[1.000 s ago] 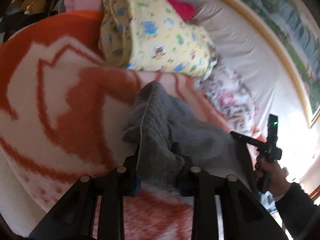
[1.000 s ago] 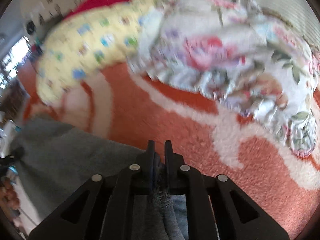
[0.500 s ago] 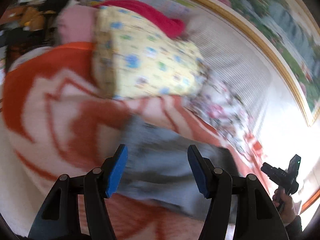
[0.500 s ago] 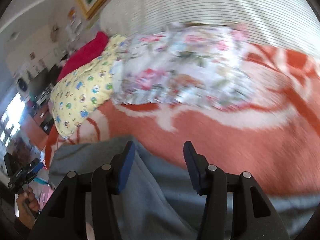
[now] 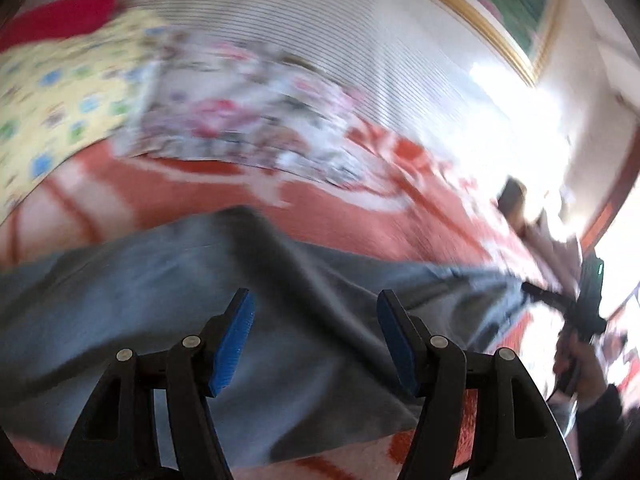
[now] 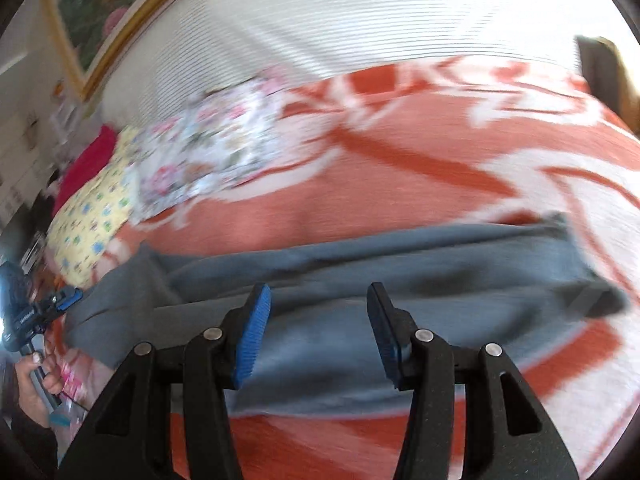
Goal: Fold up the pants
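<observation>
The grey pants [image 5: 160,292] lie spread out flat on the orange and white blanket [image 5: 360,220]; they also show in the right wrist view [image 6: 400,272]. My left gripper [image 5: 314,312] is open and empty, hovering just above the grey cloth. My right gripper [image 6: 318,304] is open and empty above the pants. The right gripper also shows at the far right of the left wrist view [image 5: 568,304]. The left gripper shows at the far left of the right wrist view [image 6: 56,300]. Both views are blurred by motion.
A yellow printed pillow [image 5: 60,100] and a floral pillow [image 5: 248,120] lie at the back of the blanket [image 6: 400,160], with a red cloth [image 5: 60,16] behind. A striped white sheet [image 6: 360,20] and a gold-framed picture [image 6: 100,20] lie beyond.
Both grippers were shut on the grey pants a second ago; they have opened and let go. The pants now lie spread on the blanket, and both views have swung right.
</observation>
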The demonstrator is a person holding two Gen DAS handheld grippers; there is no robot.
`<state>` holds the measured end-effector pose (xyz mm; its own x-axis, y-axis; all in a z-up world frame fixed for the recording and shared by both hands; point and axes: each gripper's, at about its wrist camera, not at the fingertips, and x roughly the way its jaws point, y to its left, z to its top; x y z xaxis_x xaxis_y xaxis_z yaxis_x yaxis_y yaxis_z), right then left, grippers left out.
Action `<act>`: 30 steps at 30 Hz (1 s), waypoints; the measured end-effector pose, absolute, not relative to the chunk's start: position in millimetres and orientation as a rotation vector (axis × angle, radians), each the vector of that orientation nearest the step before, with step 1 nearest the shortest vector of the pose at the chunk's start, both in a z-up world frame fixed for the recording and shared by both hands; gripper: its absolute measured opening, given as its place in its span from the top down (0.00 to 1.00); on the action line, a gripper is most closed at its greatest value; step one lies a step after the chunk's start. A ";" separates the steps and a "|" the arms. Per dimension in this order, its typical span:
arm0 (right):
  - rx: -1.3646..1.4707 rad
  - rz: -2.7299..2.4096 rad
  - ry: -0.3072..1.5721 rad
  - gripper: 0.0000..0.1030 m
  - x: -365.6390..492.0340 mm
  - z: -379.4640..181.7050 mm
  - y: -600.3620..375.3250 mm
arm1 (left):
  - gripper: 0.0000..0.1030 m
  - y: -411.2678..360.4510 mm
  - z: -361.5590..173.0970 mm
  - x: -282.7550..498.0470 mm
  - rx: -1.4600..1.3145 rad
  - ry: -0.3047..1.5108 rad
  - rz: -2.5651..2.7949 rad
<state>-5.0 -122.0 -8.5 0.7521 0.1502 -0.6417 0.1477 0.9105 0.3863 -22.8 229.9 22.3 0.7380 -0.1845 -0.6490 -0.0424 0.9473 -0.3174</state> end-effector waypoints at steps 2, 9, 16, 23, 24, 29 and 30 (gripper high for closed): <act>0.460 -0.064 0.709 0.50 -20.5 -7.4 -152.8 | 0.37 212.4 21.7 -6.1 -0.257 0.775 -0.111; 0.484 -0.200 0.701 0.50 -43.7 -0.5 -229.9 | 0.37 168.1 17.4 51.9 -0.057 0.907 -0.293; 0.440 -0.194 0.780 0.50 -16.2 -17.1 -258.6 | 0.37 132.7 -6.8 102.1 0.157 1.075 -0.465; 0.347 -0.165 0.878 0.50 10.6 -40.8 -254.7 | 0.40 119.4 -40.9 122.5 0.329 1.231 -0.521; 0.339 -0.164 0.889 0.50 12.4 -44.1 -254.6 | 0.40 120.2 -46.7 122.8 0.343 1.261 -0.530; 0.352 -0.142 0.913 0.53 15.1 -58.5 -256.8 | 0.42 133.6 -65.9 119.6 0.361 1.358 -0.564; 0.354 -0.137 0.911 0.55 14.6 -59.9 -256.9 | 0.41 137.5 -68.1 120.2 0.353 1.371 -0.565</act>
